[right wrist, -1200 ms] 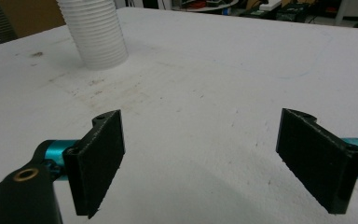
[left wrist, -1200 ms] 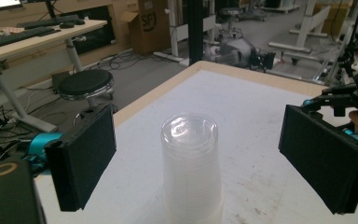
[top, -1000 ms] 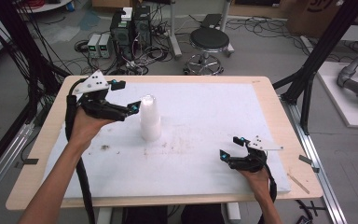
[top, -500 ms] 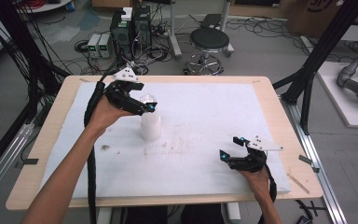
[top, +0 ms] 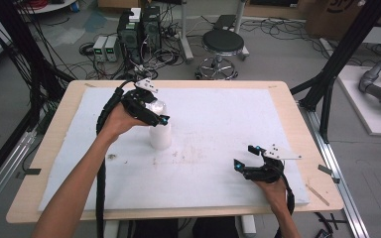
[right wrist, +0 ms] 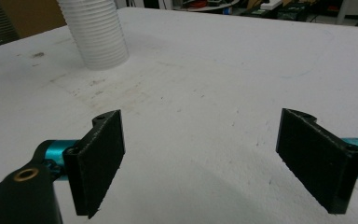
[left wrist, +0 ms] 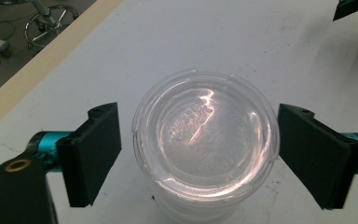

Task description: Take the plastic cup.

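Left gripper view is showing us the clear lid [left wrist: 205, 135] sitting on top of a ribbed white cup stack [left wrist: 191, 210], which is standing upright on the white tabletop [left wrist: 242, 42]. We are holding our left tongs [left wrist: 198, 156] around that lid, pads closing in but still apart from its rim on both sides. Our right tongs [right wrist: 214, 161] are resting on the tabletop's near right part, well apart from the stack, gaping with nothing between.

I see a glossy clear plastic cup stack [left wrist: 205, 144] with ribbed sides, matt black jaw pads, a scuffed matt white mat [top: 218, 124] on pale wood table [top: 54, 119].
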Demonstrator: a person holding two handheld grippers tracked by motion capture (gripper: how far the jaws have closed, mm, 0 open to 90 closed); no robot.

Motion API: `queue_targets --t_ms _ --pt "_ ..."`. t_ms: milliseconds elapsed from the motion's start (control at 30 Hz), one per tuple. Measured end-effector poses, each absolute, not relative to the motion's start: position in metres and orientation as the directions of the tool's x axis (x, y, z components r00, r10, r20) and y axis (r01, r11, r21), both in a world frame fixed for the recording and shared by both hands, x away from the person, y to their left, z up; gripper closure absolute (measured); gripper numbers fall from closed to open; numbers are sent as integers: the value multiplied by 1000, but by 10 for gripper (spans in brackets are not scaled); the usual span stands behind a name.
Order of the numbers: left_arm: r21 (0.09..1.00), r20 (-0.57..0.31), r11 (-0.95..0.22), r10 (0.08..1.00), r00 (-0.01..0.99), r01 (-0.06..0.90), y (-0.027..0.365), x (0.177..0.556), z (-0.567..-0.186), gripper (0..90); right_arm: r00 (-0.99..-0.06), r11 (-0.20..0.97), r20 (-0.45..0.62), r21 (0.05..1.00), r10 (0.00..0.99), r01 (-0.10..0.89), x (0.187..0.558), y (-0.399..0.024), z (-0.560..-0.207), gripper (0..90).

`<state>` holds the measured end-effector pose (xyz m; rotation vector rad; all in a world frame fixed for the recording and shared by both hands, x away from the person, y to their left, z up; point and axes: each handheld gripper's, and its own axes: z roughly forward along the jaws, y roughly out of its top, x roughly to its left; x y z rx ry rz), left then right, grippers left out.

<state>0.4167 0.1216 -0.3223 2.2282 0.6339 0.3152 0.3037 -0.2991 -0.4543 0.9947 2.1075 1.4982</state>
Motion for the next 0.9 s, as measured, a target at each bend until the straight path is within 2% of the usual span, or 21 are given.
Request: queue_targets --t_ms 367,733,900 --pt "711 6 -595 538 843 375 119 419 -330 192 -680 182 100 926 727 331 303 -299 -454 154" --pt "698 -6 -604 533 846 385 119 419 -331 320 -678 181 98 927 728 328 304 -299 -454 154" --pt "693 -3 -608 535 845 388 119 418 -330 334 -678 181 97 927 729 328 304 -299 -454 154"
